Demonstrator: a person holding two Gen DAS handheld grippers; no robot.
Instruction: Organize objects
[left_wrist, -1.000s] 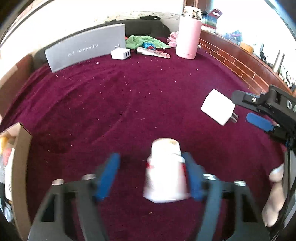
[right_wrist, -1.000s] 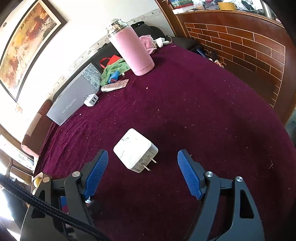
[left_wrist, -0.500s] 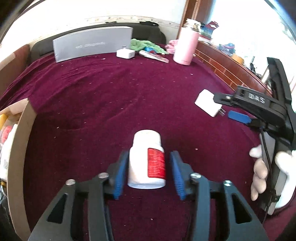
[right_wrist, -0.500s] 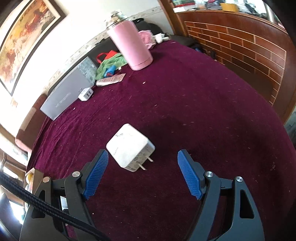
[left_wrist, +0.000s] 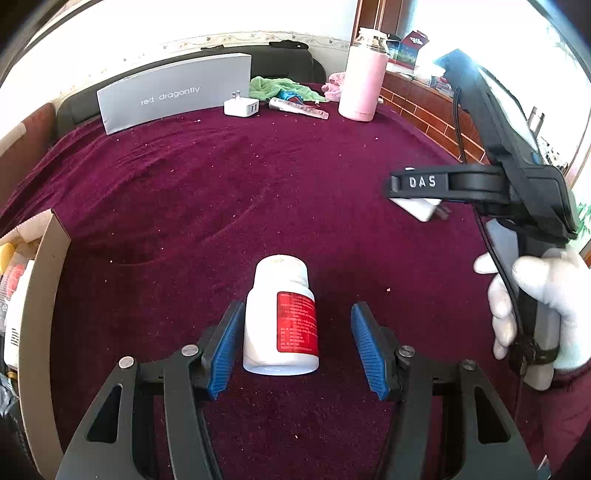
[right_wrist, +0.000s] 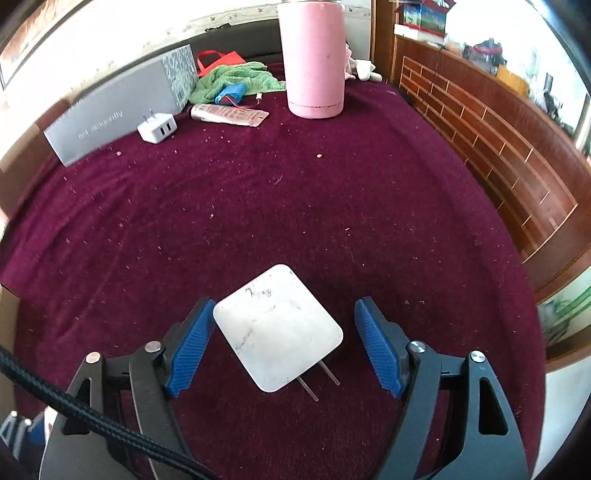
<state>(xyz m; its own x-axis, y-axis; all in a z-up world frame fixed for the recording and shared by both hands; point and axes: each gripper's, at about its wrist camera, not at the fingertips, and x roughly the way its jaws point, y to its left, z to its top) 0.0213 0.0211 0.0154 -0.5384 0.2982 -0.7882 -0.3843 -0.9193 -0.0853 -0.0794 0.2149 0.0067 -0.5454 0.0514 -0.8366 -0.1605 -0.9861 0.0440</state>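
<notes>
Ahead of me the maroon cloth (right_wrist: 295, 206) lies bare across its whole middle, free to cross. The far edge is crowded: grey box (left_wrist: 177, 96), small charger (right_wrist: 157, 127), tube (right_wrist: 229, 113), green towel (right_wrist: 236, 79), pink flask (right_wrist: 314, 59). A cardboard box (left_wrist: 40, 295) walls my left (its contents unclear).

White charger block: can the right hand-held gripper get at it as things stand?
Probably yes. The white charger block already lies between the right hand-held gripper pads, whose jaws are closing; nothing sits in the gap, though it lies askew with prongs toward the camera.
</notes>
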